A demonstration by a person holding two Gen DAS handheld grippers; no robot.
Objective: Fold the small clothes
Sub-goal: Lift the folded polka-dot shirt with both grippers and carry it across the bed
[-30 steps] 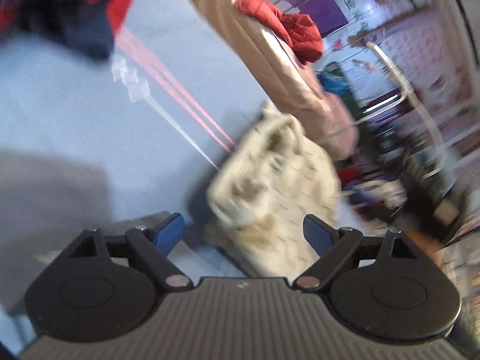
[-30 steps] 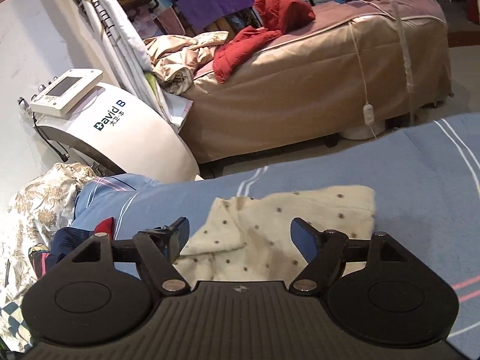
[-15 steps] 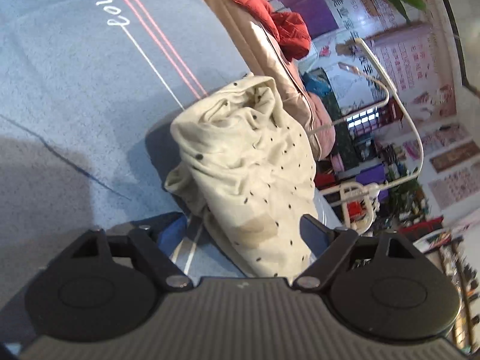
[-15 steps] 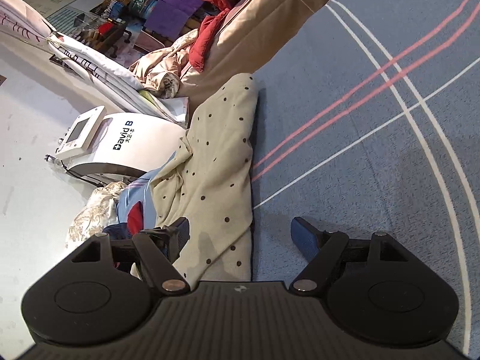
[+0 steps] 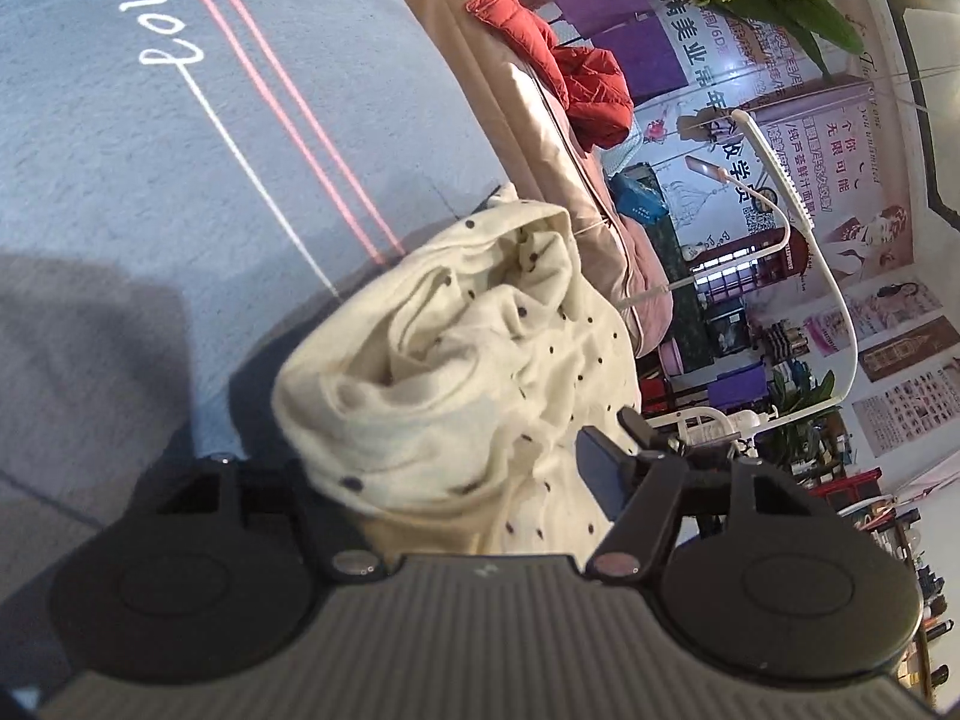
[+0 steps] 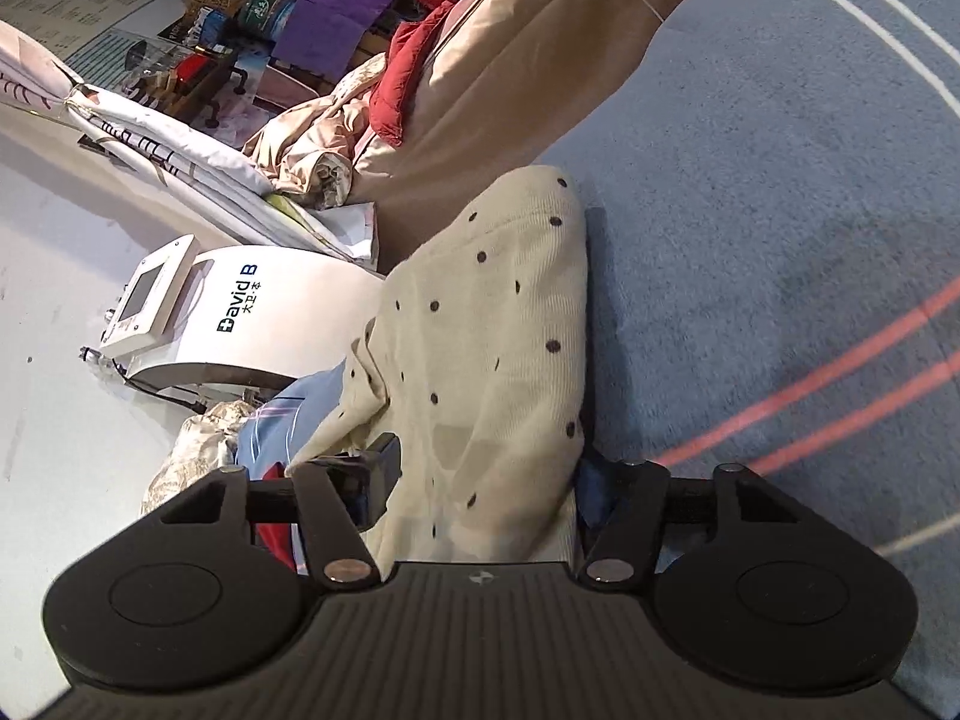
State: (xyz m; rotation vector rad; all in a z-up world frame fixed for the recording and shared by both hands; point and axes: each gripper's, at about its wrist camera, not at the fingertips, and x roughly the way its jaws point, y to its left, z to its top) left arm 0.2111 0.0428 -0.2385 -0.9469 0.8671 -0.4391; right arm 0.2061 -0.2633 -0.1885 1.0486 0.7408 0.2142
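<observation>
Garment [image 5: 480,360] between closing hand-held grippers

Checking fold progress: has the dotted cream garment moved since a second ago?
Yes. The dotted cream garment, earlier spread flat across the blue blanket, now stands bunched along its edge, between the closing jaws of both grippers.

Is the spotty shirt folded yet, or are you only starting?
Only starting. The spotty cream garment lies bunched on the blue cover, no neat fold visible. Left gripper and right gripper are both closing around its edges. All the folding remains.
</observation>
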